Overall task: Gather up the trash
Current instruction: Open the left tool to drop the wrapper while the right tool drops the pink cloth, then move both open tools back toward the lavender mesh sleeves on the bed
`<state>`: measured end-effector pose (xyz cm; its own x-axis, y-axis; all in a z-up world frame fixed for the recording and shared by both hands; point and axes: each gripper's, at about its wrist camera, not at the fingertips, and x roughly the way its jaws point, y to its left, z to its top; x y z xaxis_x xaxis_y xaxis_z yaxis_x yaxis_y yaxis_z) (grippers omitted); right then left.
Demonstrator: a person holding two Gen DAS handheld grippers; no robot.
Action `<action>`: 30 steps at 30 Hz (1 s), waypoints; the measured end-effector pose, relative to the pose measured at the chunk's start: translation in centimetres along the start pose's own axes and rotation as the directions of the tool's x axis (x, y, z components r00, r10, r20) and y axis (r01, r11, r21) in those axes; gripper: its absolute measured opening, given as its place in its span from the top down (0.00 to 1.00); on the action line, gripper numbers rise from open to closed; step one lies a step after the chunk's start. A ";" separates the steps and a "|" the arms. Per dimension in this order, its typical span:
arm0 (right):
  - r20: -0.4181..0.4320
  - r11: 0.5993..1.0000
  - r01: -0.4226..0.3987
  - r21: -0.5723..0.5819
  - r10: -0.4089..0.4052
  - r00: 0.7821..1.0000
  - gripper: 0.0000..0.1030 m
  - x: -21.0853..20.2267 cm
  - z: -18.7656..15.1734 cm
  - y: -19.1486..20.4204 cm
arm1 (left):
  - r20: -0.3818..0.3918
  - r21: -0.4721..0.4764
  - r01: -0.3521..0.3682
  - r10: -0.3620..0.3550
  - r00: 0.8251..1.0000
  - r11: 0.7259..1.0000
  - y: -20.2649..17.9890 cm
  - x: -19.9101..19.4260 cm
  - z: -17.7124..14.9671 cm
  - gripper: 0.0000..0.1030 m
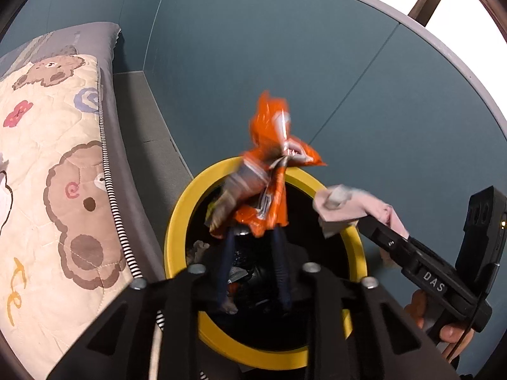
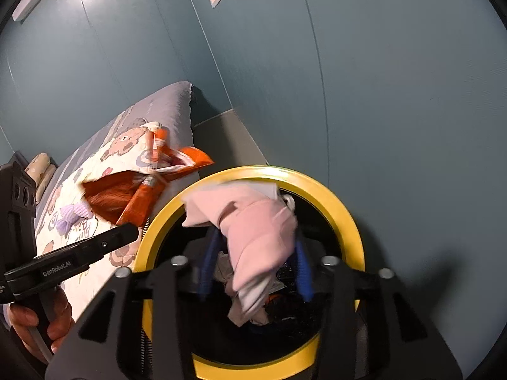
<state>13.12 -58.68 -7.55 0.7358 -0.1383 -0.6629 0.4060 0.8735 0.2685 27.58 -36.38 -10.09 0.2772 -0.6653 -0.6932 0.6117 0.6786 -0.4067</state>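
In the left wrist view, a crumpled orange wrapper [image 1: 267, 171] is gripped at the fingertips of the left claw [image 1: 253, 232] and held above the open mouth of the yellow-rimmed bin [image 1: 177, 221], beside the bed quilt [image 1: 60, 171].

In the right wrist view, a pink tissue wad [image 2: 256, 228] is clamped by the right claw [image 2: 258, 253] over the same bin [image 2: 336, 196], where earlier trash [image 2: 279, 310] is seen inside.
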 end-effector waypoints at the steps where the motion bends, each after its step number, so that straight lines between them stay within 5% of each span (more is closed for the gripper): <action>1: 0.003 1.000 0.002 0.004 -0.002 1.000 0.55 -0.5 -0.3 0.2 | 0.005 0.000 -0.005 0.005 1.000 1.000 -0.1 -0.1 0.0 0.67; 11: 0.033 1.000 0.009 0.017 -0.010 0.999 0.40 -2.1 -0.2 0.9 | 0.088 -0.056 -0.040 0.044 0.995 0.998 1.2 -3.6 -0.3 0.23; 14: 0.040 1.000 -0.003 0.016 0.002 0.999 0.34 -2.8 -0.4 1.0 | 0.112 -0.080 -0.083 0.091 0.990 0.993 2.4 -5.0 -0.4 0.17; 21: 0.062 0.996 -0.080 -0.046 0.082 0.995 0.27 -2.8 0.3 5.4 | 0.138 -0.124 -0.168 0.184 0.973 0.978 6.6 -8.3 -0.8 0.15; 30: 0.010 0.958 -0.194 -0.209 0.201 0.980 0.27 -0.5 1.1 14.4 | 0.170 -0.234 -0.303 0.346 0.923 0.924 15.2 -13.1 -1.7 0.15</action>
<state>19.24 -46.55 -2.62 0.8080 0.0352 -0.5882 0.1328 0.9617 0.2400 31.99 -16.84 -8.17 0.5935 -0.4318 -0.6792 0.3075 0.9015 -0.3045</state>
